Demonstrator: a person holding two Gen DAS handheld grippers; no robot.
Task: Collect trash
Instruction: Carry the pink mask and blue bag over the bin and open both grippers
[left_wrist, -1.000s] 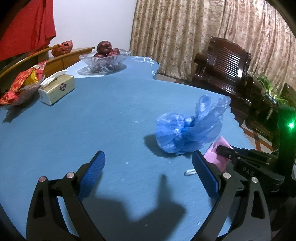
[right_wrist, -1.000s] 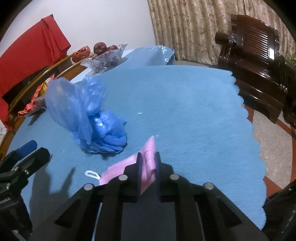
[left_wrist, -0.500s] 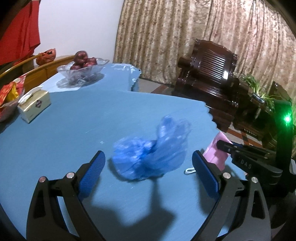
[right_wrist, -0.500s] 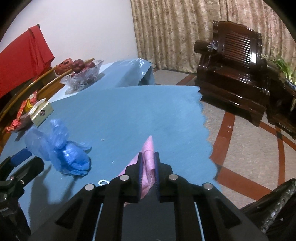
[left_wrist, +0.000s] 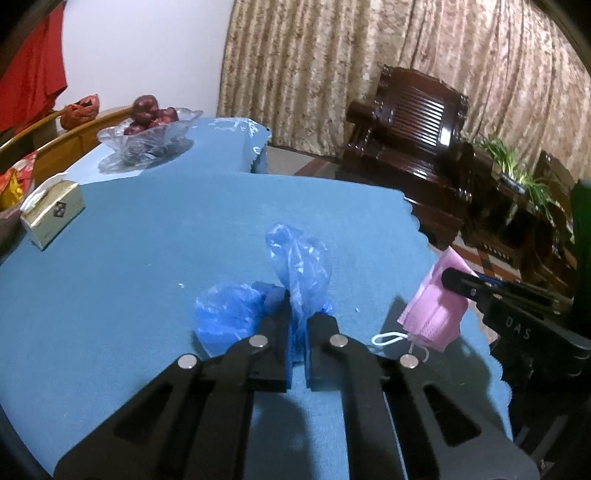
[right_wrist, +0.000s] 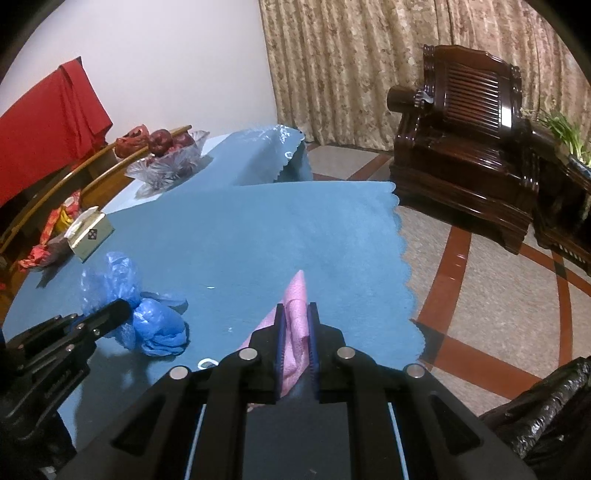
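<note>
Two pieces of trash in our claws

Our left claw (left_wrist: 297, 314) is clamped tight on the blue bag (left_wrist: 258, 306), which sits on the bench (left_wrist: 147, 240); our right claw (right_wrist: 295, 332) pinches the pink mask (right_wrist: 295, 317) just above it. Next, we judge, both lift toward the black sack (right_wrist: 546, 417) on the floor
</note>
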